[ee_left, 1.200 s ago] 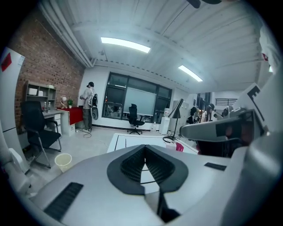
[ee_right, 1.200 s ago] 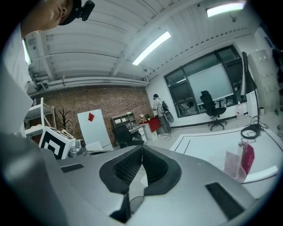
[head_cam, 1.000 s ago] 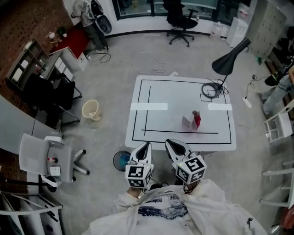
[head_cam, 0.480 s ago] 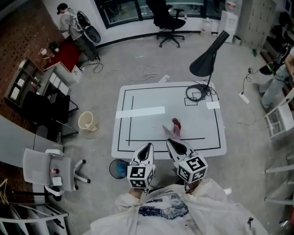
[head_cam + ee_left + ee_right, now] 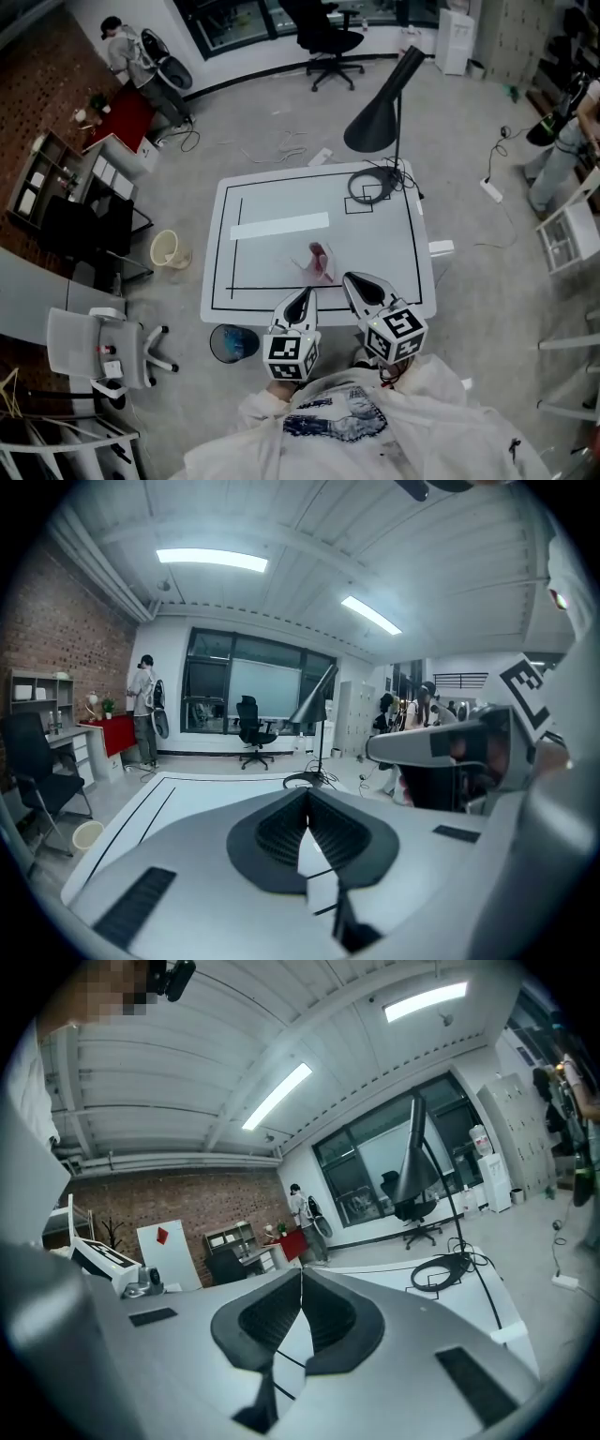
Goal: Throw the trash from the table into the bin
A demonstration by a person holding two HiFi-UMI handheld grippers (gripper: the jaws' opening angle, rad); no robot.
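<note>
As for the trash (image 5: 319, 261): lies crumpled, red and white, on the white table (image 5: 375, 253), just 6 o'clock of the tabletop's middle and inside the black outline drawn on it. Touches neither gripper.

As for the left gripper (image 5: 302, 295): hovers over the table's near edge at about 7 o'clock from the trash, close to it but apart. Shows its jaws pressed together in the left gripper view (image 5: 307, 794), with nothing between them.

As for the right gripper (image 5: 354, 281): sits at about 4 o'clock from the trash, also near and apart, tip over the tabletop. Has its jaws closed tip to tip in the right gripper view (image 5: 301, 1274), likewise gripping nothing.

As for the bin (image 5: 234, 343): stands on the floor just off the table's near-left corner, between 7 and 8 o'clock from the trash; looks dark and round with something blue inside.

Farther out: at 10 o'clock on the tabletop, a strip of white tape (image 5: 279, 226); at 1 o'clock, the coiled cable and base of a black lamp (image 5: 375, 117), whose shade leans over the far edge. At 9 o'clock on the floor, well clear of the table, a beige bucket (image 5: 170, 249). At 12 o'clock, by the windows, a black office chair (image 5: 328, 37).
</note>
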